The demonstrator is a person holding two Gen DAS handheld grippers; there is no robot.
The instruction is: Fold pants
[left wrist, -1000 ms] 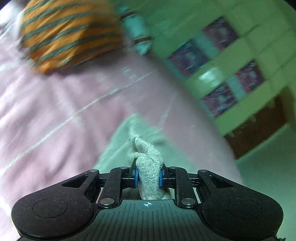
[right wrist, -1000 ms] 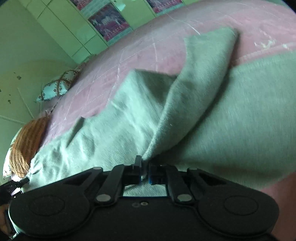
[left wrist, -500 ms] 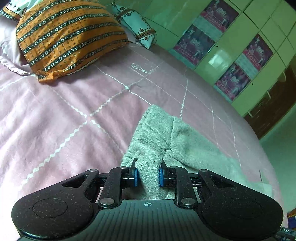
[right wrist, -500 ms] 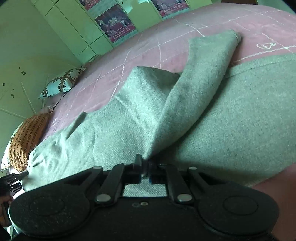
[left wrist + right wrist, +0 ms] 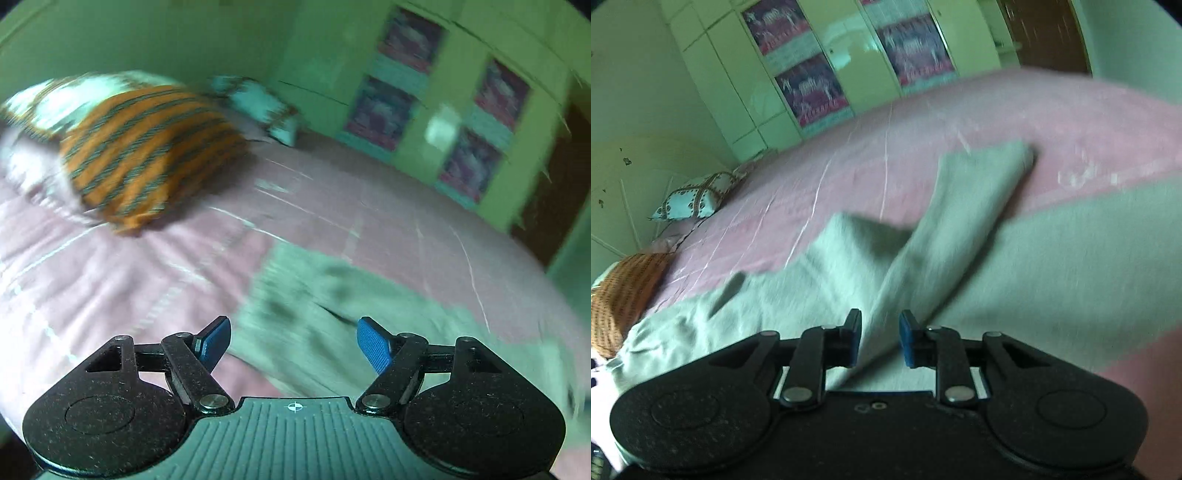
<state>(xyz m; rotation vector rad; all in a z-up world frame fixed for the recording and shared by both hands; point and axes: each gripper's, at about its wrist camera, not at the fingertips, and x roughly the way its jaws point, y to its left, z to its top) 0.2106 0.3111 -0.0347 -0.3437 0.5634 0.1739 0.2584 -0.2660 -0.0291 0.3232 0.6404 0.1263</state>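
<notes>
Bedspread (image 5: 369, 229) beyond pants (image 5: 332, 314): left open; far side blocked by striped pillow (image 5: 147, 147), small cushion (image 5: 698, 195), wardrobe (image 5: 820, 74).

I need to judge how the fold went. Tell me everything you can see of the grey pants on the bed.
The grey pants look like soft, fleecy knit. They lie spread on the pink bedspread, rumpled, with one long strip folded diagonally across the rest, its end lying on the pink cover. Both tongs have just been opening: the left tongs stand wide above the cloth, and the right tongs straddle a raised fold without pinching it.
</notes>
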